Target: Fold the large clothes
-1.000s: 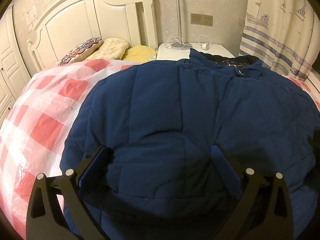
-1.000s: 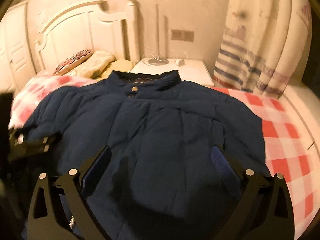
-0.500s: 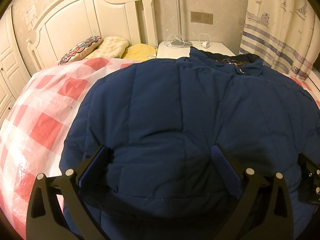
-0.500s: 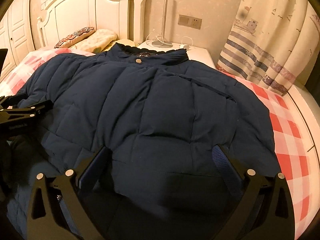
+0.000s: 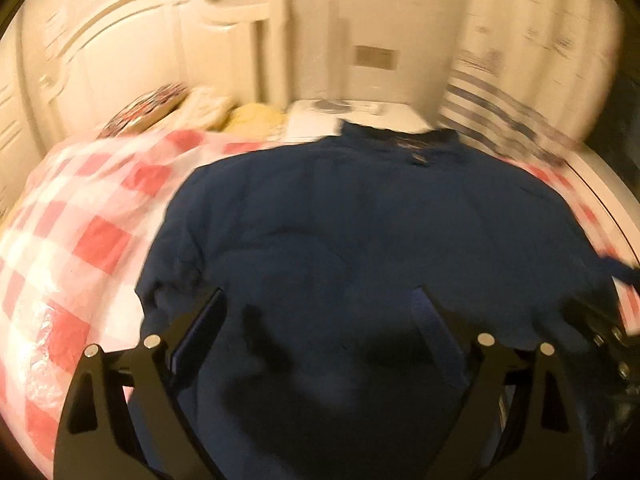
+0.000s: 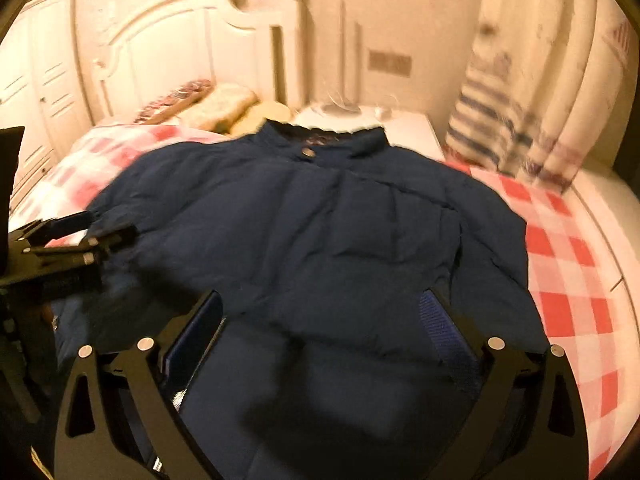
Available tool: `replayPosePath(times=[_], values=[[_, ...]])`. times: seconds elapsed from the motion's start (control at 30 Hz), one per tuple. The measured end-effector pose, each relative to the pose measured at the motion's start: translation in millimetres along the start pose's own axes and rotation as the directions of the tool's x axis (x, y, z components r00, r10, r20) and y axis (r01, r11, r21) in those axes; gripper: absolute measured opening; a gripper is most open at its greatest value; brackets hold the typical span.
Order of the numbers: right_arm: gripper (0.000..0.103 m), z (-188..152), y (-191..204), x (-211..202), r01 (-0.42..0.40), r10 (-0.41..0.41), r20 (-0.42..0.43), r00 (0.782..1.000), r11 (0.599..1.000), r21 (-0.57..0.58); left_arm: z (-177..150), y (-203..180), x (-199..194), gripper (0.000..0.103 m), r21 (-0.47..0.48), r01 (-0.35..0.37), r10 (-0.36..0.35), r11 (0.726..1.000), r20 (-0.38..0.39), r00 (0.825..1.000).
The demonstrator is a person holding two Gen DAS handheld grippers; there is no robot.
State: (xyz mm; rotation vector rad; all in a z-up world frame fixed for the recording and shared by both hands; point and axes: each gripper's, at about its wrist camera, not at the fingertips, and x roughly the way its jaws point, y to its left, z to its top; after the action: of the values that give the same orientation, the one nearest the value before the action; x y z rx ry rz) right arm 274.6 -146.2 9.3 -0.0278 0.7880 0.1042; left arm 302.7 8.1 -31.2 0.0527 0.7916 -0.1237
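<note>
A navy padded jacket [image 5: 360,220] lies spread front-up on the bed, with its collar [image 6: 320,140] toward the headboard. My left gripper [image 5: 318,296] hovers over the jacket's lower left part. Its jaws are closing but still stand wide, and the cloth lies below them without the pads pressing on it. My right gripper [image 6: 322,296] is open over the lower right part near the hem. The left gripper [image 6: 68,236] shows at the left edge of the right wrist view, and the right gripper [image 5: 600,328] shows at the right edge of the left wrist view. Both views are blurred.
A red-and-white checked cover [image 5: 100,240] lies over the bed around the jacket. Pillows [image 5: 160,100] lean on the white headboard [image 6: 180,48]. A white nightstand [image 6: 400,124] with a lamp stands behind the collar, beside a striped curtain [image 6: 520,100]. White cupboard doors [image 6: 36,80] stand at the left.
Both grippers have pulled back and risen from the jacket, so more of it and the bed shows. The left jaws stand slightly narrower. Both views have become blurred.
</note>
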Motion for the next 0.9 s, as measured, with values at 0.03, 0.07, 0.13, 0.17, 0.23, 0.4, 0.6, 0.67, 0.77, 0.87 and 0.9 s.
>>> replayPosePath(times=[0.03,0.07,0.13,0.17,0.23,0.4,0.6,0.67,0.77,0.87,0.9], values=[[0.095,-5,3,0,-0.003,0.003,-0.016,1.000,1.000,-0.005,-9,-7,-2,0.098,0.037,0.010,-0.010,0.999,-0.014,1.000],[0.095,-10,6,5,0.000,0.000,-0.042,0.999,1.000,-0.008,-15,-13,0,0.099,0.061,0.016,-0.014,0.998,-0.032,0.999],[0.096,-28,13,30,0.021,-0.028,-0.150,0.988,0.999,-0.043,-32,-19,19,0.101,0.106,-0.008,0.019,0.994,-0.101,0.995],[0.099,-38,14,45,0.023,-0.032,-0.196,0.980,0.999,-0.050,-40,-17,32,0.101,0.095,0.000,0.014,0.995,-0.147,0.989],[0.099,-38,11,43,0.011,-0.016,-0.178,0.984,1.000,-0.026,-39,-5,31,0.101,0.023,0.040,-0.037,0.999,-0.154,0.987],[0.098,-40,1,5,0.011,-0.011,-0.145,0.989,1.000,-0.002,-48,16,-3,0.100,-0.043,0.041,-0.045,0.998,-0.096,0.994],[0.099,-81,-39,3,0.029,-0.017,-0.198,0.980,0.998,0.060,-67,42,-2,0.101,-0.062,0.060,-0.069,0.996,-0.161,0.985],[0.098,-80,-48,-2,-0.007,0.027,-0.166,0.986,0.993,0.117,-66,37,2,0.101,-0.039,0.037,-0.043,0.999,-0.176,0.983],[0.098,-81,-37,-4,0.049,-0.036,-0.184,0.982,0.996,0.069,-67,29,1,0.101,-0.004,-0.012,0.011,1.000,-0.174,0.985],[0.098,-88,-22,-24,-0.001,0.010,-0.151,0.989,0.998,0.056,-74,27,-24,0.097,-0.032,-0.017,0.013,0.999,-0.118,0.993],[0.098,-91,-22,-30,-0.022,0.029,-0.142,0.989,0.999,0.050,-77,24,-34,0.097,-0.034,0.027,-0.031,0.999,-0.102,0.994]])
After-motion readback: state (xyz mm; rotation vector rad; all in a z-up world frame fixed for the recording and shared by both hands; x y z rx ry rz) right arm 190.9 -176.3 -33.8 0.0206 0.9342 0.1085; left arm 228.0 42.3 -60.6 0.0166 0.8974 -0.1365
